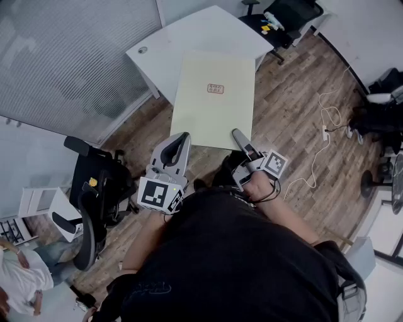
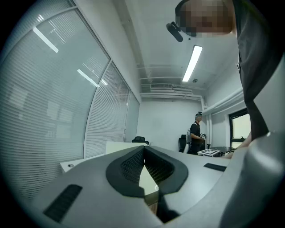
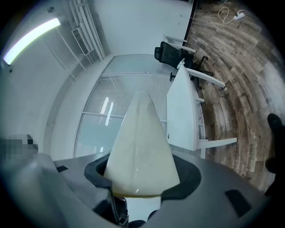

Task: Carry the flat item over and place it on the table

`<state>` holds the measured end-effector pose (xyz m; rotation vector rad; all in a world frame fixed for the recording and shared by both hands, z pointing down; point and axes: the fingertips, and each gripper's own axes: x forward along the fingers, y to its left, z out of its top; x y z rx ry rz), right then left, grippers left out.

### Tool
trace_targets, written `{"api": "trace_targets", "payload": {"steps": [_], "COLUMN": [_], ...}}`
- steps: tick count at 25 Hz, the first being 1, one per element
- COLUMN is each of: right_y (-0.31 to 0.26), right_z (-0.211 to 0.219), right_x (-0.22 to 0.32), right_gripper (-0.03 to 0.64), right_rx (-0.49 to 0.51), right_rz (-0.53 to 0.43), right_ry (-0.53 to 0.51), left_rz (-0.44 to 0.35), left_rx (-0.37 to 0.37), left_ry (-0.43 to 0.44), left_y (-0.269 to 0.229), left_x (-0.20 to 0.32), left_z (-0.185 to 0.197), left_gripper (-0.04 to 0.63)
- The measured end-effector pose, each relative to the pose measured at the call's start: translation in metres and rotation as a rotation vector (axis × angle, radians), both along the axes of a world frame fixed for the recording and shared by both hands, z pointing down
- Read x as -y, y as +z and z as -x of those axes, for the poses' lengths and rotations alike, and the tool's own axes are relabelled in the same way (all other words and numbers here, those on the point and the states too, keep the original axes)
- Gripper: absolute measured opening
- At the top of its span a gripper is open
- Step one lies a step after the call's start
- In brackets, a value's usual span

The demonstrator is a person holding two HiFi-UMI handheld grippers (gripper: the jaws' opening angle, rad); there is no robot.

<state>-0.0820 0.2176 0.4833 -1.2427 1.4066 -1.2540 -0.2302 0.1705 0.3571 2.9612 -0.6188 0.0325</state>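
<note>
The flat item is a pale yellow board (image 1: 214, 104) with a small red mark in its middle. It hangs level, its far part over the white table (image 1: 189, 34) and its near edge over the wood floor. My left gripper (image 1: 182, 138) is shut on the board's near left corner; in the left gripper view a cream wedge of board (image 2: 147, 178) shows between the pads. My right gripper (image 1: 238, 133) is shut on the near right edge, and the board (image 3: 140, 147) runs out from between its jaws toward the table (image 3: 182, 111).
A black office chair (image 1: 94, 188) stands at my left and another (image 1: 286, 19) beyond the table. White cables (image 1: 327, 126) lie on the floor at the right. A person (image 2: 196, 133) stands far across the room; another (image 1: 19, 277) is at lower left.
</note>
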Motion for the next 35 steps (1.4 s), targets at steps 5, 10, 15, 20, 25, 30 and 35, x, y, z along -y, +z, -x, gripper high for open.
{"api": "trace_targets", "payload": {"steps": [5, 10, 15, 20, 25, 30, 35], "right_y": [0.007, 0.017, 0.024, 0.028, 0.026, 0.021, 0.012], "right_z": [-0.002, -0.012, -0.023, -0.058, -0.102, -0.154, -0.201], "right_x": [0.0, 0.004, 0.007, 0.014, 0.03, 0.049, 0.058], "right_gripper": [0.282, 0.282, 0.282, 0.282, 0.282, 0.282, 0.282], "right_rx": [0.025, 0.03, 0.027, 0.06, 0.038, 0.027, 0.002], "right_rz": [0.006, 0.028, 0.053, 0.078, 0.075, 0.053, 0.04], "right_ry": [0.022, 0.028, 0.017, 0.017, 0.01, -0.013, -0.048], "left_rz": [0.008, 0.026, 0.035, 0.045, 0.044, 0.042, 0.025], "left_rx": [0.004, 0.009, 0.003, 0.007, 0.007, 0.006, -0.005], "left_ry": [-0.002, -0.01, -0.004, -0.004, 0.006, -0.012, -0.011], "left_y": [0.006, 0.014, 0.017, 0.013, 0.014, 0.013, 0.005], "left_x": [0.001, 0.008, 0.013, 0.024, 0.037, 0.053, 0.05], "left_z": [0.001, -0.005, -0.02, -0.058, -0.103, -0.155, -0.206], "left_gripper": [0.014, 0.014, 0.014, 0.014, 0.014, 0.014, 0.014]}}
